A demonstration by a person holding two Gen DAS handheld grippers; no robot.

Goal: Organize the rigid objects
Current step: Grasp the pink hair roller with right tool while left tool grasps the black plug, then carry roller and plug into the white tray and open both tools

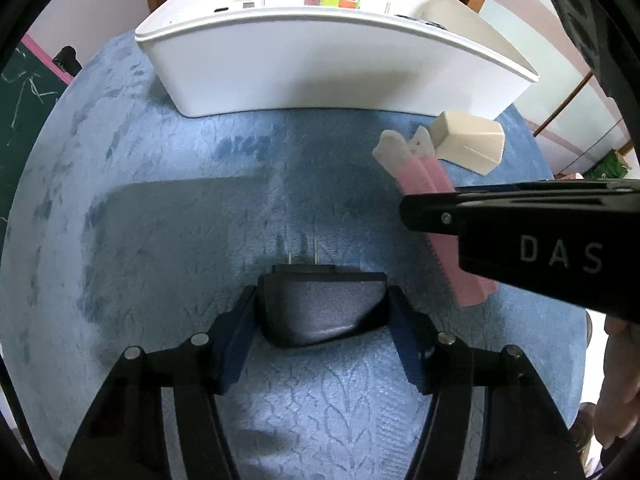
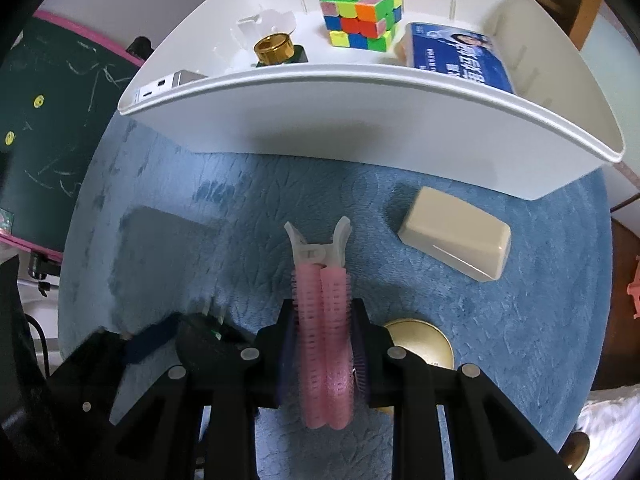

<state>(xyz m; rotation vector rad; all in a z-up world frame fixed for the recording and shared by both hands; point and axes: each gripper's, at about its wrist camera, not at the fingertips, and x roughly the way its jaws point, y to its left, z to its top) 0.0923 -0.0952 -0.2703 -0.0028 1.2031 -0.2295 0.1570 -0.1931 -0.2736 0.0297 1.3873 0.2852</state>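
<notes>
My left gripper (image 1: 322, 320) is shut on a black plug adapter (image 1: 320, 304) with two metal prongs, held just above the blue cloth. My right gripper (image 2: 322, 344) is shut on a pink hair-roller clip (image 2: 324, 320) with a white hinge end pointing toward the bin. The clip also shows in the left wrist view (image 1: 420, 176), with the right gripper's black body (image 1: 520, 232) over it. A white bin (image 2: 360, 120) stands ahead and holds a colour cube (image 2: 362, 14), a blue-labelled pack (image 2: 460, 54) and a gold-capped bottle (image 2: 276, 50).
A cream rectangular box (image 2: 456, 236) lies on the blue cloth (image 2: 200, 240) right of the clip, near the bin. A round brass lid (image 2: 424, 344) lies by my right gripper. A dark chalkboard (image 2: 48, 120) stands at the left.
</notes>
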